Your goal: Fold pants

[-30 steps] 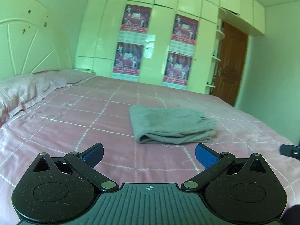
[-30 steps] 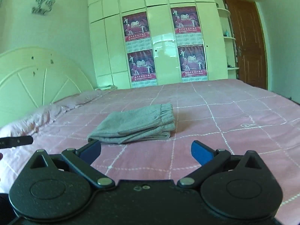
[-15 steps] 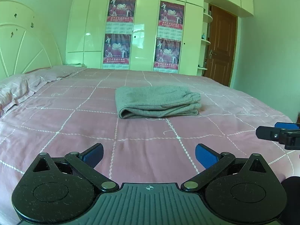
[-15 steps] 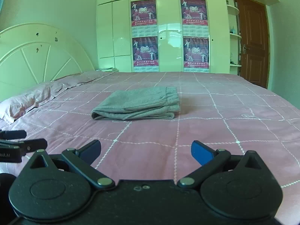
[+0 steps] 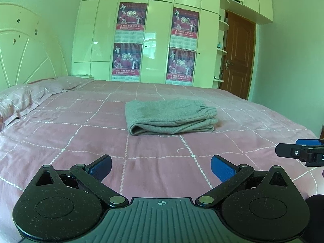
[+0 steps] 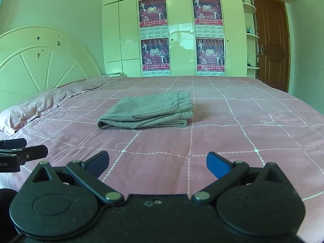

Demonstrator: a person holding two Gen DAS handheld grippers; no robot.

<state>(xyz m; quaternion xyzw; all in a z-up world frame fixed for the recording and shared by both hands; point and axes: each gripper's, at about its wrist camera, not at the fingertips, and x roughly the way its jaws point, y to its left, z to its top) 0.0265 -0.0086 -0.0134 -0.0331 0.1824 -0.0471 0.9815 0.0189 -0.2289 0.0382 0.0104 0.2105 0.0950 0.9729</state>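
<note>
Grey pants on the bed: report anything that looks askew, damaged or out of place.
Nothing stands out. The grey pants lie as a compact folded stack on the pink bedspread, layers roughly aligned, elastic waistband at the right end. Both the left tongs and the right tongs are open, clear of the cloth.

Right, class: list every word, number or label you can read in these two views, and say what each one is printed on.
"2010": on each of the four red posters on the wardrobe doors.
"Chinese New Year": top line of those posters, faint.
"ot.AI": cut-off label on the left gripper seen in the right wrist view.
Calendar grids and the line under each picture: too small to read.
</note>
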